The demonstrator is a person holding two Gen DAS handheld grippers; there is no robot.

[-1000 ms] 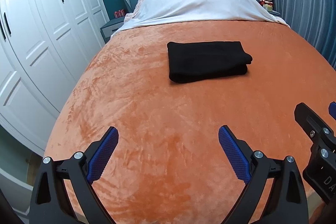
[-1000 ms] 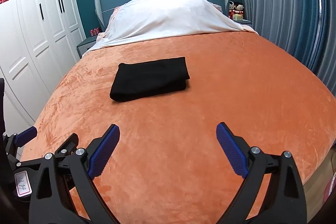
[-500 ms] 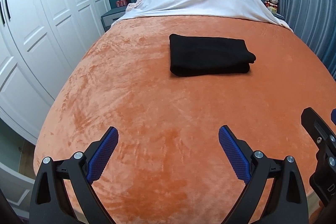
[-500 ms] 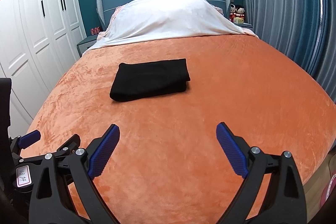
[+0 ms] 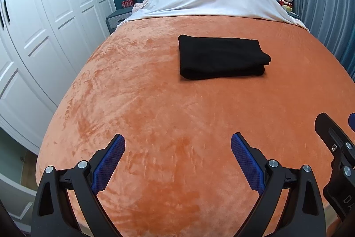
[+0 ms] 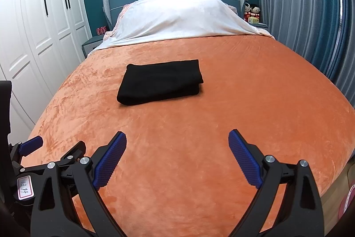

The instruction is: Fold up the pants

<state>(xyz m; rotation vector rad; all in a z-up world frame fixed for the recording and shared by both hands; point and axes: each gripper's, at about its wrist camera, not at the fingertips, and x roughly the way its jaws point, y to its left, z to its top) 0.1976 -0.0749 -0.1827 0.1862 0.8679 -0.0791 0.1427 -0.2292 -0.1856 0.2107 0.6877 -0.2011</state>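
Black pants (image 5: 223, 57) lie folded in compact rectangle mid-bed on orange blanket (image 5: 155, 117); long axis runs across bed, side to side; fold looks complete. Left gripper (image 5: 177, 143) apart, empty, low over near blanket; pants ahead, slightly to its right, well apart. Right gripper (image 6: 177, 141) apart, empty; pants ahead, slightly to its left. Neither clearly nearer; bundle sits roughly between both. White sheet (image 6: 177, 17) beyond, at headboard.

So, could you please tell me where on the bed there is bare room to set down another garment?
The orange blanket lies bare right of the folded black pants, toward the curtain, and in the wide strip between the pants and both open tongs, left and right. The head end is taken by the white sheet.
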